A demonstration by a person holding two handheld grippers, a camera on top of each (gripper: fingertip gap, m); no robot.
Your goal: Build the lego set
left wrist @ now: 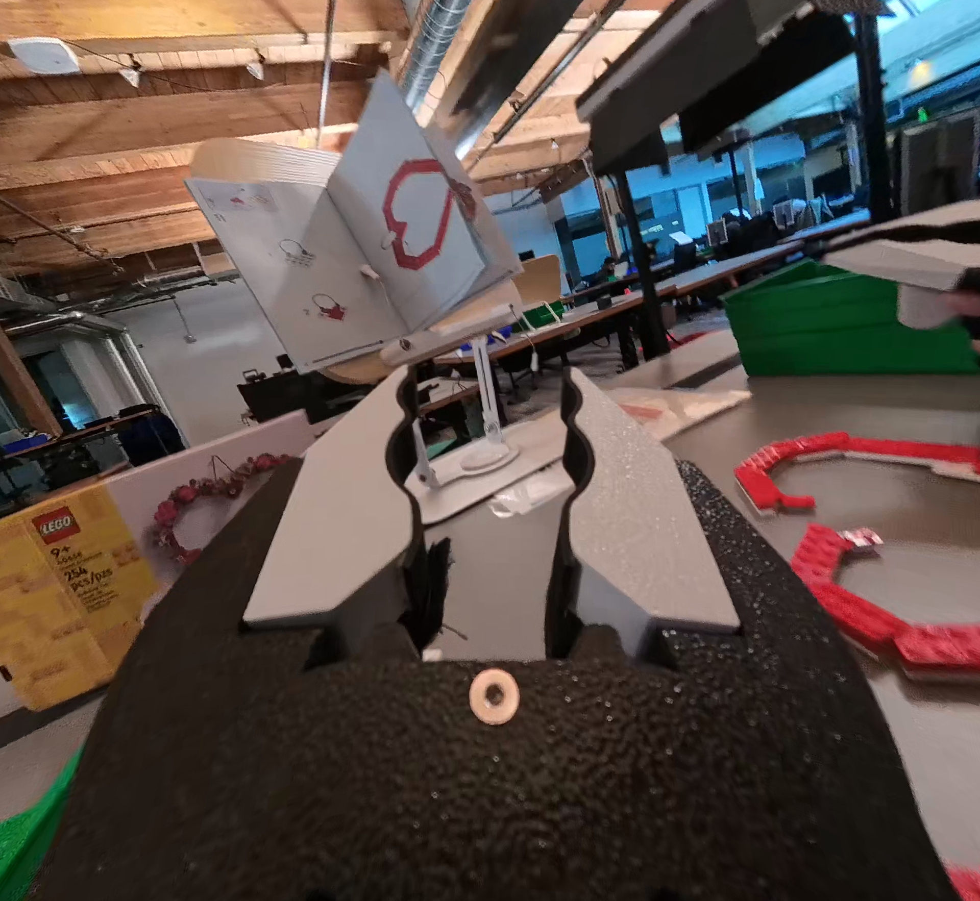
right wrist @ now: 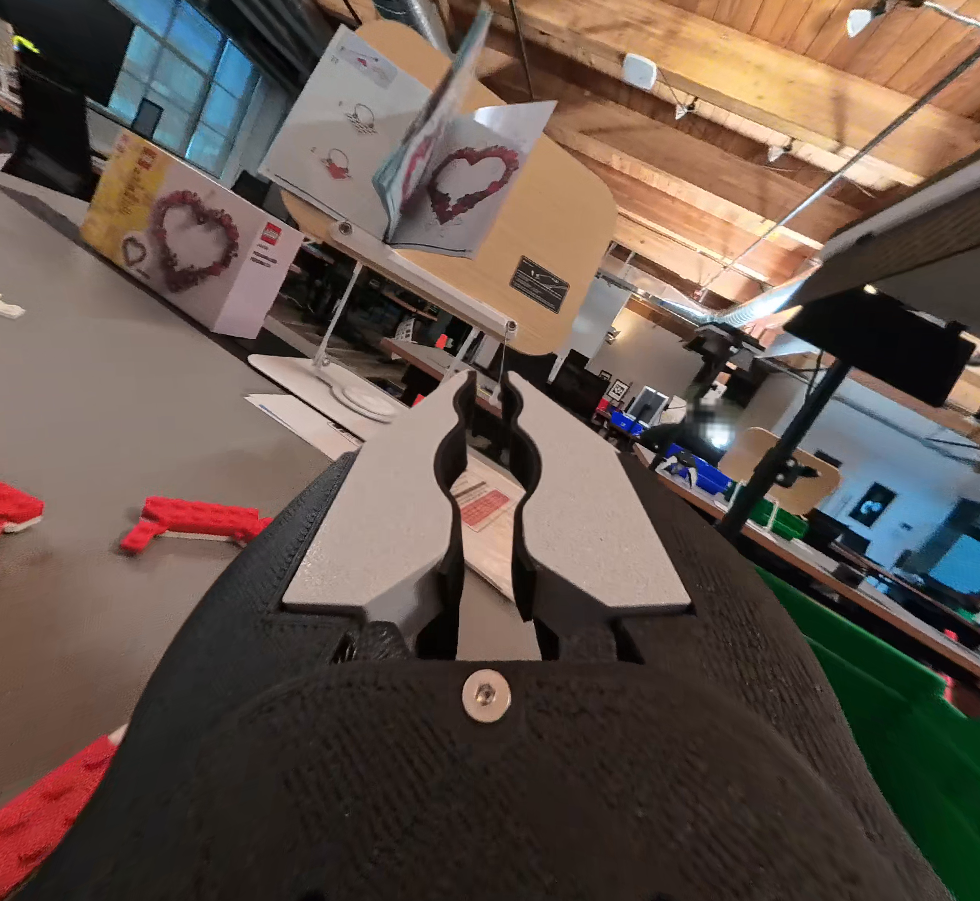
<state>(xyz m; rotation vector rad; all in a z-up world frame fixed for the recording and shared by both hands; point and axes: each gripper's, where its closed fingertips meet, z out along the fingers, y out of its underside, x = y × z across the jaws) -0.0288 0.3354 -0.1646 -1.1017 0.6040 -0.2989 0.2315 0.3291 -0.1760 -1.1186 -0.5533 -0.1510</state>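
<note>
Facing the booklet (left wrist: 339, 260) on its stand (left wrist: 477, 414), you hold both tools raised, probably to check the next step. Left gripper (left wrist: 488, 398): fingers spread, empty. Right gripper (right wrist: 488, 388): fingers nearly together, a slim gap, nothing held. Two red arcs (left wrist: 848, 457) lie on the table (left wrist: 875, 409), right of the left gripper. One box (right wrist: 185, 245), one green bin (left wrist: 838, 324).
</note>
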